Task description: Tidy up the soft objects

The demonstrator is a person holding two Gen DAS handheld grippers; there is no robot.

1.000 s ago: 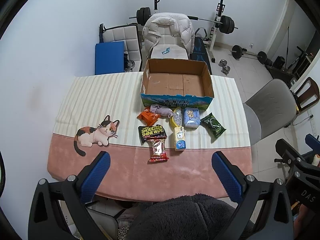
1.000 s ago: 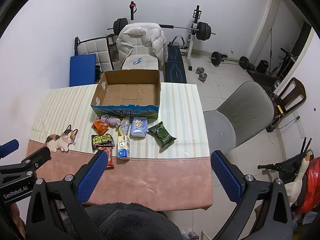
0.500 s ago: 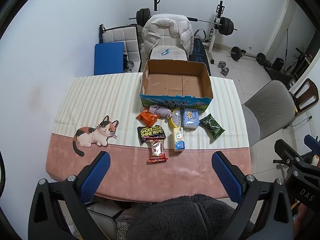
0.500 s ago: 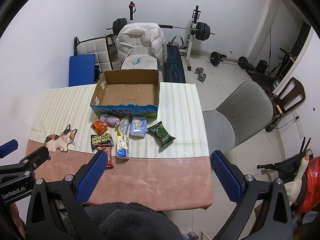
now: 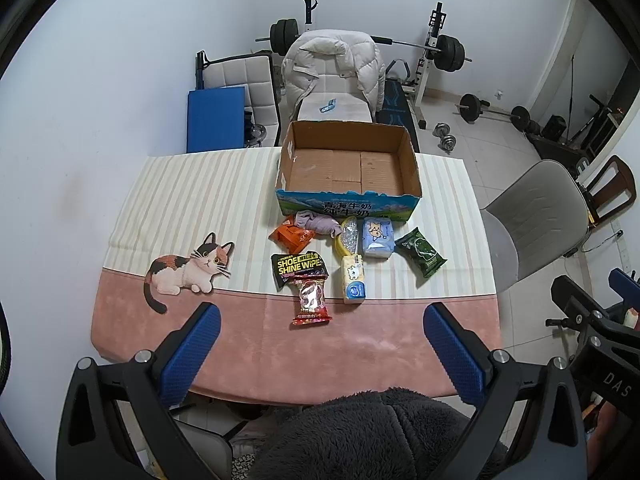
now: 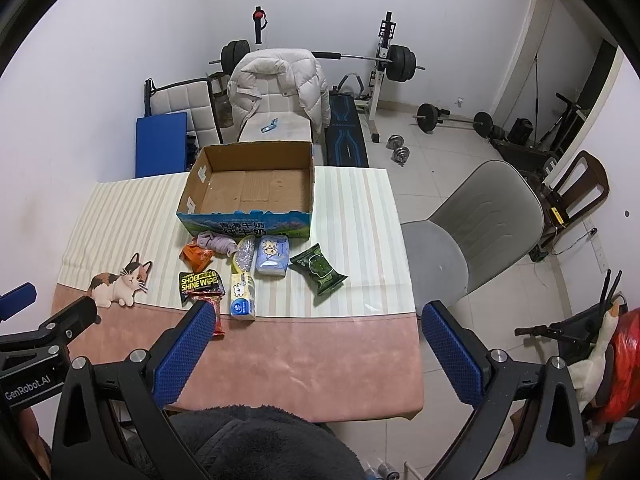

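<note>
Left wrist view: left gripper (image 5: 320, 344) and right gripper (image 6: 316, 340) spread wide, empty, above table's near edge; soft packets (image 5: 352, 256) clustered before empty cardboard box (image 5: 348, 168). Best pinched mid-body, gently.

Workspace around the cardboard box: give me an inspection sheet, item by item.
Surface: table under a striped and pink cloth with a cat print.
Job's things: cardboard box open and empty; packets in front of it, among them shoe shine wipes, green pack, blue tissue pack, grey cloth.
Clutter: nothing seen.
Grippers: left gripper and right gripper open, above the near edge.
Cables: one on the floor by the right wall.
Surroundings: grey chair, barbell rack, dumbbells.
</note>
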